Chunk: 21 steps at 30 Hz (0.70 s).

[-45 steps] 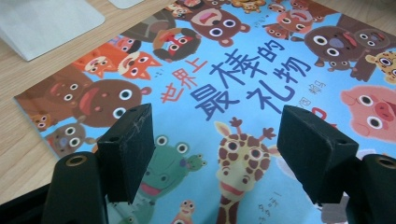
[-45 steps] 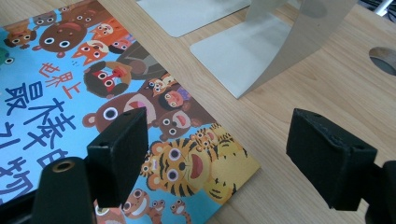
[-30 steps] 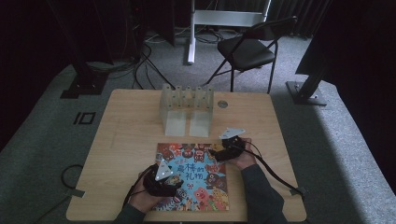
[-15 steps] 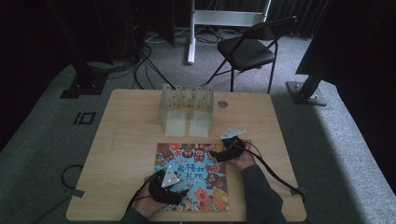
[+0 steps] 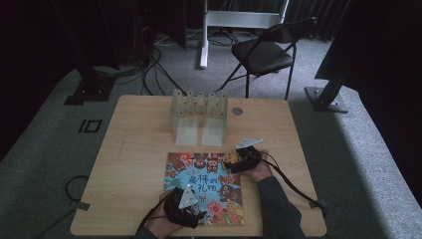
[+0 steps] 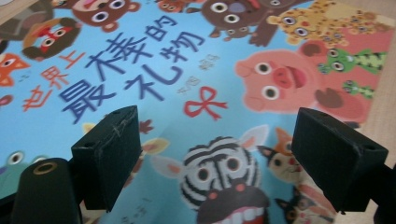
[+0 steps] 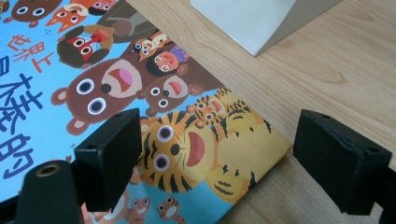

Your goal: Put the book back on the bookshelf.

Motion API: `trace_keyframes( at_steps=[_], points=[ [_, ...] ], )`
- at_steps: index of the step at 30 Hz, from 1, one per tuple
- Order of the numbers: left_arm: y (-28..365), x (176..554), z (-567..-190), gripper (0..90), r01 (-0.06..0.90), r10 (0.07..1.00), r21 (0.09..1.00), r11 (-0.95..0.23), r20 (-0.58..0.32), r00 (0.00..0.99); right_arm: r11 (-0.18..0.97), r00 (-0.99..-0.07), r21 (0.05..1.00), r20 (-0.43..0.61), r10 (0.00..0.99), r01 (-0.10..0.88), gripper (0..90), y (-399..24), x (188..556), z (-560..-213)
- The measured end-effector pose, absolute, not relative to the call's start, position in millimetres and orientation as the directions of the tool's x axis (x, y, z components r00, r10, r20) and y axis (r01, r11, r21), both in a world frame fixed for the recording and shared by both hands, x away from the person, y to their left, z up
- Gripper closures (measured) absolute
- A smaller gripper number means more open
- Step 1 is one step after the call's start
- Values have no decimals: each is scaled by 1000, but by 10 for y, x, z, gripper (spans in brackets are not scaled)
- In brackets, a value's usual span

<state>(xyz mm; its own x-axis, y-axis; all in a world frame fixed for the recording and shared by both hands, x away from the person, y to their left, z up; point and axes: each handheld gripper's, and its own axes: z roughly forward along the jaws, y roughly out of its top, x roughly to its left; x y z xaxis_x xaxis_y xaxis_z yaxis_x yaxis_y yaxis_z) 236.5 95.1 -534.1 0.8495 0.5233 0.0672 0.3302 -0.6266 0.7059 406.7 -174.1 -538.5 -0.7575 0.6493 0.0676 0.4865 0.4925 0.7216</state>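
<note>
The picture book (image 5: 205,188) lies flat and closed on the surface (image 5: 129,164), just on my side of the clear rack (image 5: 199,117), so I can reach two of its corners. My left claw (image 6: 219,154) has just been spreading and hangs wide over the cover, nothing pinched. My right claw (image 7: 215,158) is spread too, straddling the corner nearest the rack, probably to pin or lift that edge.

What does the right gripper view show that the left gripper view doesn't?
Right gripper view: the book's corner with a tiger, a brown bear, bare table and the base of a white stand.
Left gripper view: a pink pig, a zebra and a red bow.
Both: the book, with open black fingers above its cover.
</note>
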Motion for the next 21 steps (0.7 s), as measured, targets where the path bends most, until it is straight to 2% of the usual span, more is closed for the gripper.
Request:
trace_keyframes(
  at_steps=[21],
  points=[
    [838,2154,-5348,161,286,466,706,-648,71,882,441,-751,730,150,643,523,156,-1774,4122,-5424]
  ],
)
